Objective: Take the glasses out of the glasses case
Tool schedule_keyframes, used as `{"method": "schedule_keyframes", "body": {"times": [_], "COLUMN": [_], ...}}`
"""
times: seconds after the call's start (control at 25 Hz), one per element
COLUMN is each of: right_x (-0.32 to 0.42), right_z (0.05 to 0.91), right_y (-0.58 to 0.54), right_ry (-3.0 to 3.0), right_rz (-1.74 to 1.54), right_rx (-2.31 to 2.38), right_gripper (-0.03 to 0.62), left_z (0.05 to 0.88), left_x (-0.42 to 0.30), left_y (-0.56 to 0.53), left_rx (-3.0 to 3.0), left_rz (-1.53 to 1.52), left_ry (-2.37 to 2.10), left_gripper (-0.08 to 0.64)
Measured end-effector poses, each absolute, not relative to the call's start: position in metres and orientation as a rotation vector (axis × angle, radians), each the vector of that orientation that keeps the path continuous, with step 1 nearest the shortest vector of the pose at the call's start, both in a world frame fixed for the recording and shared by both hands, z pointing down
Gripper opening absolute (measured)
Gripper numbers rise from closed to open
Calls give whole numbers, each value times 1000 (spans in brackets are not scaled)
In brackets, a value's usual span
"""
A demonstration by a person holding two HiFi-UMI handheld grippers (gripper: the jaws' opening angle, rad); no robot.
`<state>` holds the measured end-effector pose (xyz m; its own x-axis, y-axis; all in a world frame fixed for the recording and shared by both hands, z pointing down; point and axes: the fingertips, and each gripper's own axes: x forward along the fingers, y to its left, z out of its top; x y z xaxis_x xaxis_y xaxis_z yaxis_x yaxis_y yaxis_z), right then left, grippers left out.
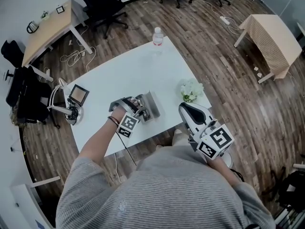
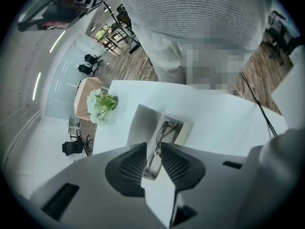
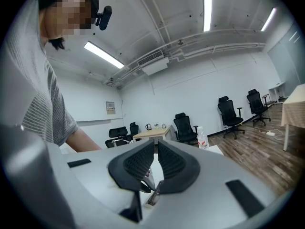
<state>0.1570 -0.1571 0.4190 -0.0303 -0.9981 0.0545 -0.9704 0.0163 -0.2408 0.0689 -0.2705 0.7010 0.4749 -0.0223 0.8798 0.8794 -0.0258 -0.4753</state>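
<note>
The left tool (image 1: pixel 142 110) is low over the white, smooth-topped surface (image 1: pixel 128 70), near its front edge. Its two dark, ribbed pads are clenched on the glasses (image 2: pixel 164 130). In the left gripper view the thin metal frame runs straight through the narrow gap between them. The glasses lie inside the glasses case (image 2: pixel 142 123), a grey folding case of flat, stiff panels that stands open. One pale flap of it is raised in the foreground below the pads. In the head view the glasses case (image 1: pixel 153 105) sits just beyond that tool, its panels splayed like a shallow trough.

The right tool (image 1: pixel 186 109) is held up off the surface, at its near right corner. In the right gripper view its curved, ribbed pads are drawn together with only a slit between them (nothing is held there), and it points out level across the room.

A small bunch of white flowers with green leaves (image 1: pixel 191 89) stands on the surface just beyond the right tool. A clear plastic water bottle (image 1: pixel 157 36) stands upright at the far edge, well apart from the case.
</note>
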Motion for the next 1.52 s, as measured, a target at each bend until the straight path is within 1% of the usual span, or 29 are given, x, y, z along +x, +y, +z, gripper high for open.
{"method": "schedule_keyframes", "body": {"times": [0.8,0.84,0.88,0.92,1.12,1.52], "right_x": [178,178,179,180,180,177], "right_z": [421,421,421,421,422,421], "right_y": [-160,-161,-161,-160,-160,-166], "right_ry": [2081,2081,2079,2076,2069,2119], "right_rz": [-339,-339,-340,-340,-343,-342], "right_rx": [-2156,-2158,-2160,-2162,-2156,-2116], "right_gripper": [17,17,17,17,17,17], "left_z": [747,748,747,746,734,704], "left_x": [77,77,78,81,95,109], "left_y": [-278,-279,-280,-280,-276,-286], "left_rx": [-1171,-1161,-1153,-1153,-1238,-1575], "left_rz": [-873,-875,-874,-868,-844,-924], "left_ry": [-967,-965,-958,-946,-875,-665], "left_gripper": [98,82,45,34,23,23]}}
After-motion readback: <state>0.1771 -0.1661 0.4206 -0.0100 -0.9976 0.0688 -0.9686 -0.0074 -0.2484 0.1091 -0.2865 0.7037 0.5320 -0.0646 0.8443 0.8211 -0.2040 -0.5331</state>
